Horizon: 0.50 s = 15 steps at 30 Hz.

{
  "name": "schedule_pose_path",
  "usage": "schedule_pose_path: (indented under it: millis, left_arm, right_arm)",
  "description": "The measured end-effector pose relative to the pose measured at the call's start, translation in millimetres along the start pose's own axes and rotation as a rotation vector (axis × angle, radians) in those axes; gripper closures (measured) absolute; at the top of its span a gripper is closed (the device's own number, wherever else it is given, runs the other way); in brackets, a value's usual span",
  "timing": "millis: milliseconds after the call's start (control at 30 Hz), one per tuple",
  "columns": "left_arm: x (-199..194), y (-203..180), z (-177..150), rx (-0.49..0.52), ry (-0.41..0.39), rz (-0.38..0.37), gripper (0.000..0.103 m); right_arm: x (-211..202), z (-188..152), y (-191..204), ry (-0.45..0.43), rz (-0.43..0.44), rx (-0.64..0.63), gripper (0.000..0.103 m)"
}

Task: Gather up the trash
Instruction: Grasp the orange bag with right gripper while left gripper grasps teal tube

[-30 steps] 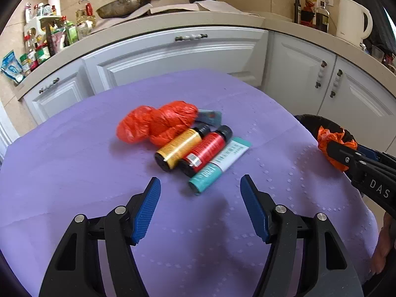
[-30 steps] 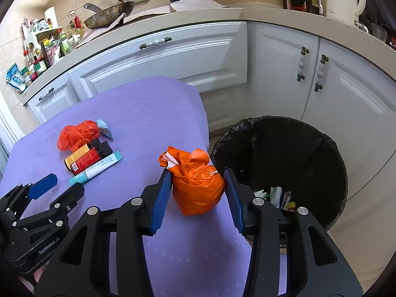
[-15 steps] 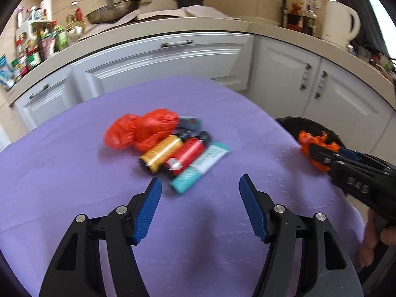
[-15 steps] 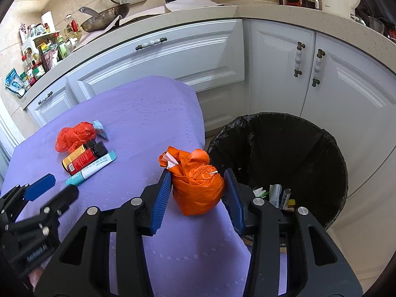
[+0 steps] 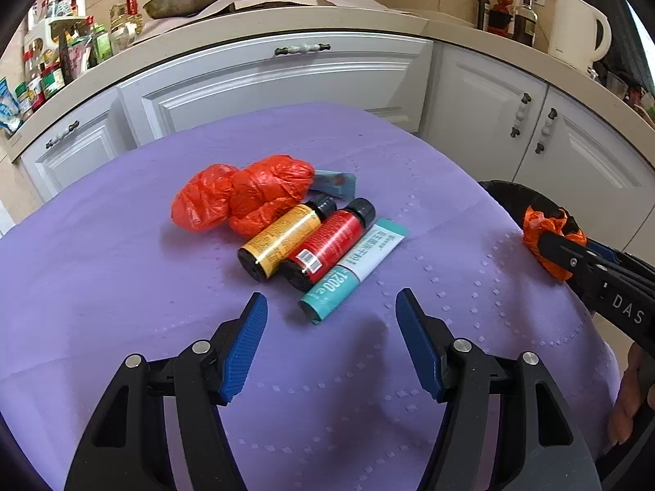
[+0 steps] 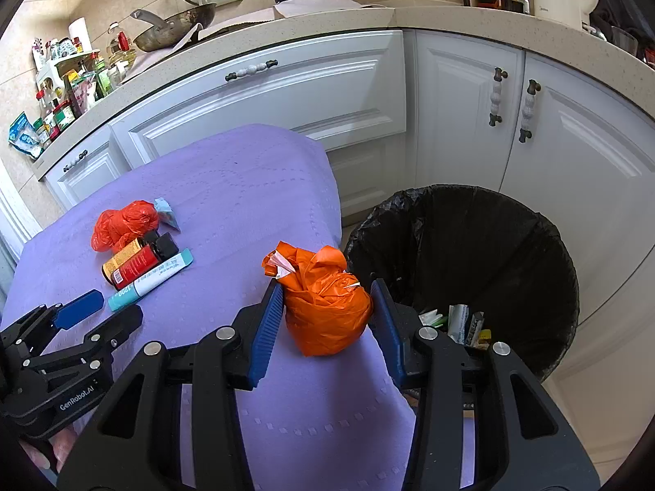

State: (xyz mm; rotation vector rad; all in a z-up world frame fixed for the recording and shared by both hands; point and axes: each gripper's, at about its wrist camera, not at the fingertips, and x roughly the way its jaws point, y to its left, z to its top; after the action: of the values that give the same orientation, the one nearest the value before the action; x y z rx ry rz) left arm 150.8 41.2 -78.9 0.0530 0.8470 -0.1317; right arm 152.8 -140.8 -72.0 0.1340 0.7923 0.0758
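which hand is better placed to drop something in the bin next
Right. The right gripper already clamps the orange bag beside the black bin. The left gripper is open, over the cloth near the teal tube.

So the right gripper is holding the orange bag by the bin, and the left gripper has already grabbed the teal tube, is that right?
Not quite. The left gripper is open and empty, short of the teal tube, which lies on the purple cloth beside the red bottle; the left wrist view shows this. The right gripper does hold the orange bag by the bin.
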Motion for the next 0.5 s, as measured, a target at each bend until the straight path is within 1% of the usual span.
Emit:
schedule_pose_path:
  millis: [300, 500]
  left_arm:
    - [-3.6, -14.8, -2.4, 0.02, -0.007, -0.057, 0.039]
    - [-2.8, -21.0, -1.3, 0.028, -0.005, -0.067, 0.039]
  right_arm:
    - [0.6, -2.0, -2.5, -0.001, 0.009, 0.015, 0.06]
    - [-0.1, -3.6, -9.1, -0.002, 0.016, 0.028, 0.06]
